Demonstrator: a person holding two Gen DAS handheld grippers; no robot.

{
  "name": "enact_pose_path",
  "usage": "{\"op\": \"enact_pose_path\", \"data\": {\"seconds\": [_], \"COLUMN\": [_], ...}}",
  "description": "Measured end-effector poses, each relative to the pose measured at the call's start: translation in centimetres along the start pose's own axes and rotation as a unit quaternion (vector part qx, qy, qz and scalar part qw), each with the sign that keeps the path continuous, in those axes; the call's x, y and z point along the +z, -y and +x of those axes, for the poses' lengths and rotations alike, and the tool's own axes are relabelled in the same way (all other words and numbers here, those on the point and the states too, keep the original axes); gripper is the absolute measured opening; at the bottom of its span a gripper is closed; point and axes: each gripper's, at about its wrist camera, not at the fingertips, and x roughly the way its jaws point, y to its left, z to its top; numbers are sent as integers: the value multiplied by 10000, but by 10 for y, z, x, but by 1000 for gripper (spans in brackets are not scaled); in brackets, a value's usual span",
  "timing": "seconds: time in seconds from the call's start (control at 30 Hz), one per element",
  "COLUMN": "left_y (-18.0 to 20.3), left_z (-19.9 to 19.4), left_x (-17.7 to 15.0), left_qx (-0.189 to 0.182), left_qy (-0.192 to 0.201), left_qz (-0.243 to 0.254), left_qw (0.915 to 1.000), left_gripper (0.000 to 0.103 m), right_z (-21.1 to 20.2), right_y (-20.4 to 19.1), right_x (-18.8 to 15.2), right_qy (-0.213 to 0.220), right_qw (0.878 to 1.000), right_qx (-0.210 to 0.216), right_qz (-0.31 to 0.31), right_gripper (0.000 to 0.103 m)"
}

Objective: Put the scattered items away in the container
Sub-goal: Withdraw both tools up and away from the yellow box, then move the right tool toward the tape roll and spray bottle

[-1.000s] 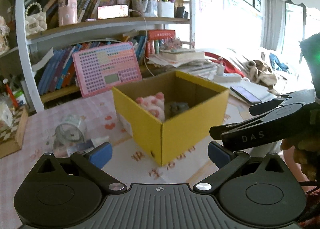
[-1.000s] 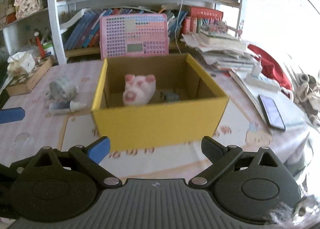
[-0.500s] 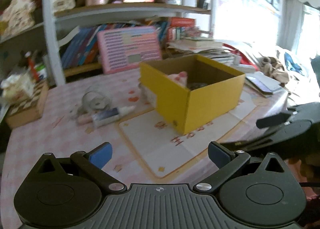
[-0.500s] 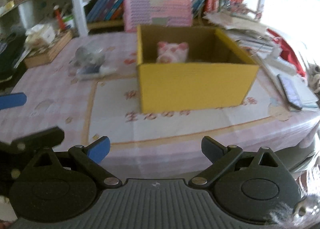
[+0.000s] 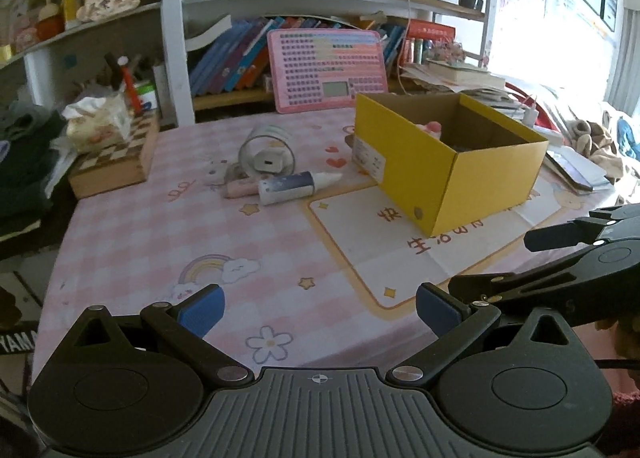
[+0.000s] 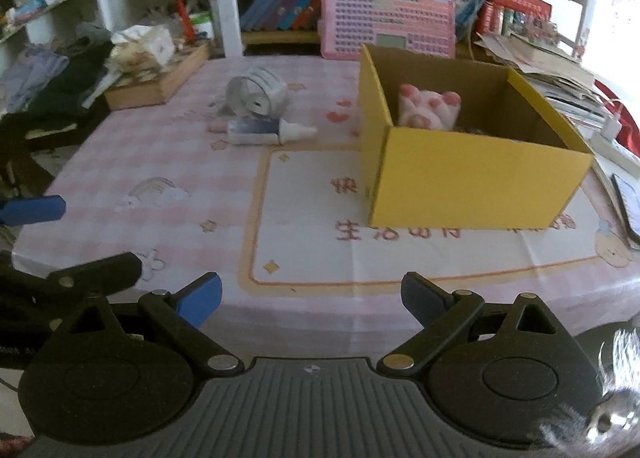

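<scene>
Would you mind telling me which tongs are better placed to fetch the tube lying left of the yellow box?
Left, probably. Both tongs are open and empty, but the tube lies on the left tongs' side, while the yellow box fronts the right tongs.

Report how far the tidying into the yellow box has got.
Done: a pink pig toy and a small dark item beside it, too hidden to identify, sit inside the yellow box. In hand: nothing; the left gripper and right gripper are both open and empty, short of the items. Left: the tube, the pink stick and the clear roll with a white charger lie on the tablecloth.
</scene>
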Motion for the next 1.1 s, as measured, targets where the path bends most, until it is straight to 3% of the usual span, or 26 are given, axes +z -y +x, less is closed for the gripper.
{"op": "enact_pose_path", "data": {"seconds": [0.47, 0.97, 1.1], "left_y": [-20, -40, -45], "left_z": [-7, 23, 35], "left_x": [-1, 22, 34], "left_qx": [299, 567, 574], "left_qy": [65, 97, 182], "left_qz": [-206, -377, -434], "left_qw": [9993, 9976, 9972], "left_gripper": [103, 103, 103], "right_z": [9, 50, 66], "right_y": [-25, -30, -28], "right_x": [18, 57, 71], "right_qy": [43, 51, 22], "right_qw": [9991, 9963, 9953], "right_qx": [172, 356, 396], "right_qz": [-380, -777, -885], "right_gripper": [97, 96, 90]}}
